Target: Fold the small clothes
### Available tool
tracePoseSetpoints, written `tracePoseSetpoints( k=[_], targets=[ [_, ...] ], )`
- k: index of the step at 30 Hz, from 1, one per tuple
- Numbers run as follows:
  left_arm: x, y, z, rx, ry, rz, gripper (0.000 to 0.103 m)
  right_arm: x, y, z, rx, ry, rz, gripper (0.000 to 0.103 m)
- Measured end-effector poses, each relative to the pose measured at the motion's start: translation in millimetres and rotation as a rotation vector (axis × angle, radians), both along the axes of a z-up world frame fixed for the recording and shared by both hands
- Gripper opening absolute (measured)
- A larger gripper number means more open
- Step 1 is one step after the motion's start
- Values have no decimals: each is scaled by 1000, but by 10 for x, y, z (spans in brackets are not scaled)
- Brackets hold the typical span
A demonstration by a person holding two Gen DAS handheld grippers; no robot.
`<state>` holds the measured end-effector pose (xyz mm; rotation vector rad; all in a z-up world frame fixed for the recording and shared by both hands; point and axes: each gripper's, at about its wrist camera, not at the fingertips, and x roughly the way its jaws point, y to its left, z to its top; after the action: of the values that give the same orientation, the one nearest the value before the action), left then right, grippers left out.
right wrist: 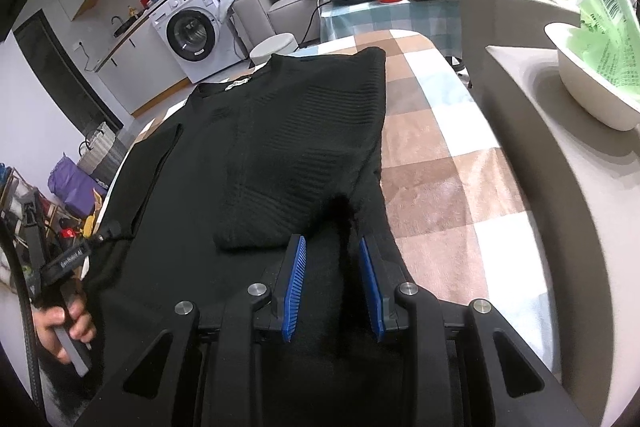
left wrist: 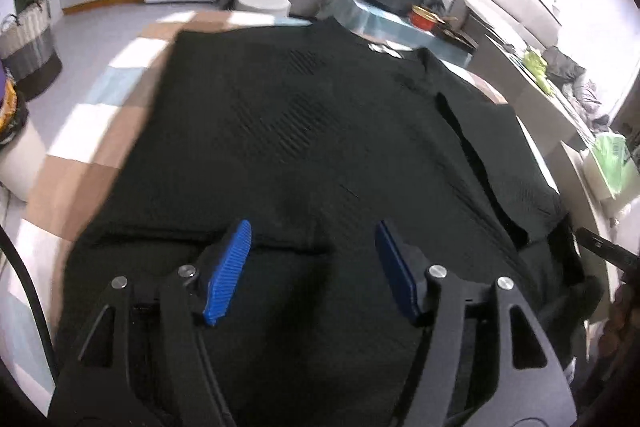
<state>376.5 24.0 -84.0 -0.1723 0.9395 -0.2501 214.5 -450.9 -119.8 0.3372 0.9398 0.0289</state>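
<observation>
So the black knit top (left wrist: pixel 304 131) is lying flat on the tabletop (right wrist: pixel 448 163), which has a checked brown, white and pale blue cover. Its collar end points at the far edge and the hem sits at the near edge, right under my cameras. One side panel is already folded in over the body, ribbed texture showing, and it ends in a straight edge close to my right tool (right wrist: pixel 332 247).

My left tool (left wrist: pixel 314 231) hangs over the hem with its blue pads spread apart, nothing between them. The right tool's pads sit much closer together with dark fabric bunched in the gap, so it looks like it's pinching the top near the hem.

A white bowl (right wrist: pixel 592 95) sits off past the right edge.
</observation>
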Motion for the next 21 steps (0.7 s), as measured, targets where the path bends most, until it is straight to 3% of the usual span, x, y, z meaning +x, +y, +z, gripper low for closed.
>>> tracePoseSetpoints(
  k=[3, 8, 13, 16, 20, 21],
  targets=[
    [-58, -59, -26, 36, 11, -9, 62, 120, 60, -128, -19, 64, 14, 28],
    [-212, 58, 24, 39, 18, 24, 63, 157, 22, -257, -70, 133, -56, 28],
    [-507, 284, 205, 47, -23, 67, 80, -79, 29, -103, -71, 69, -24, 29],
    [-734, 401, 327, 45, -52, 81, 85, -286, 2, 23, -82, 24, -22, 47],
    [-1161, 612, 463, 46, -100, 123, 102, -579, -40, 142, -92, -9, -21, 67],
    [-1272, 666, 490, 42, -115, 130, 102, -661, -50, 166, -99, -19, -23, 73]
  ],
)
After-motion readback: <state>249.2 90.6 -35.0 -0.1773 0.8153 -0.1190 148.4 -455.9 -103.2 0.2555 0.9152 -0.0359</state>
